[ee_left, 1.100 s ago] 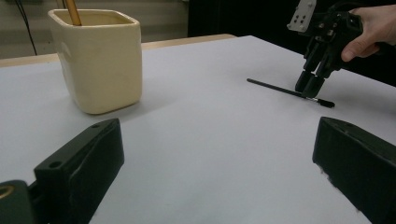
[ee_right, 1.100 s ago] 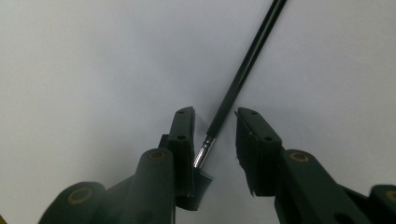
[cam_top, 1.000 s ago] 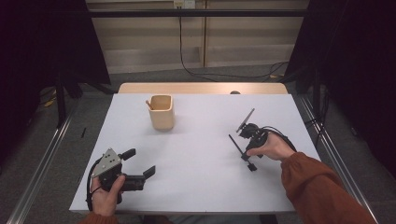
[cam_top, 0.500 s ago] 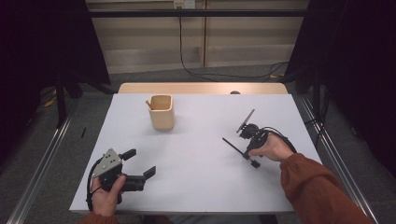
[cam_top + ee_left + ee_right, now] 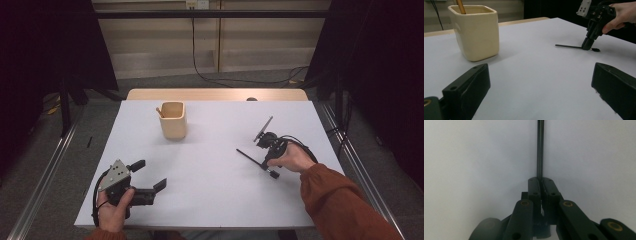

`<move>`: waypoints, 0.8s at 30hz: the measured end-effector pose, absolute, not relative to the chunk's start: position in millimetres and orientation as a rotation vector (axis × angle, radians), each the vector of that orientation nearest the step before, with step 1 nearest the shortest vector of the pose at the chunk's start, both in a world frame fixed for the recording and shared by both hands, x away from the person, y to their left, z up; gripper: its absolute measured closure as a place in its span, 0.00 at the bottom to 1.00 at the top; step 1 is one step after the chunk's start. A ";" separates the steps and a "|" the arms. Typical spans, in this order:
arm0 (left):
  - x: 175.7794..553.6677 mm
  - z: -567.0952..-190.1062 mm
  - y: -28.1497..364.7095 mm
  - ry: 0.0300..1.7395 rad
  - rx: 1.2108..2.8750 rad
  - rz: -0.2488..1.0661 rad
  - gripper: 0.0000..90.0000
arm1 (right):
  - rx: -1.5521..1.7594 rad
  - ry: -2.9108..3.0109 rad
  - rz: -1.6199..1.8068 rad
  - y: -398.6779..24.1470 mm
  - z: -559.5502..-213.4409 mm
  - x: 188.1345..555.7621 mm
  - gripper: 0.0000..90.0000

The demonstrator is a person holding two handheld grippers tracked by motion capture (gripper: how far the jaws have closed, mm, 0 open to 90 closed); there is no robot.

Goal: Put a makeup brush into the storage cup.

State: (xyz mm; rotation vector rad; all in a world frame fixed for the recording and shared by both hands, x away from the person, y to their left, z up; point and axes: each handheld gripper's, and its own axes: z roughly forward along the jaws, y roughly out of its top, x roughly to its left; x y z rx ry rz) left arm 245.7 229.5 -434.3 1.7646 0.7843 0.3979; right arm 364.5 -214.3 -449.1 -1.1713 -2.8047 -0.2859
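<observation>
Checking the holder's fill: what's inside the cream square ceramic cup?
One brown wooden stick leans in a corner of the cream square ceramic cup, its top poking above the rim. The walls hide the cup's lower interior, so other contents can't be seen.

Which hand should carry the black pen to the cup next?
Right. The right hand-held gripper is already shut on the pen lying on the table. The left hand-held gripper sits open at the near left edge, empty, no nearer to the cup.

Bright tabletop, dark surroundings, soft shadows
</observation>
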 end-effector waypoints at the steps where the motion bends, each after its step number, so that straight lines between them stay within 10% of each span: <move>1: 245.7 -434.2 229.5 0.786 1.763 0.396 0.02 | -1.170 -2.801 -0.297 -215.3 -448.1 364.4 0.96; 24: 246.3 -433.6 229.8 0.786 1.762 0.404 0.02 | -1.227 -2.746 -0.747 -235.8 -422.2 355.9 0.96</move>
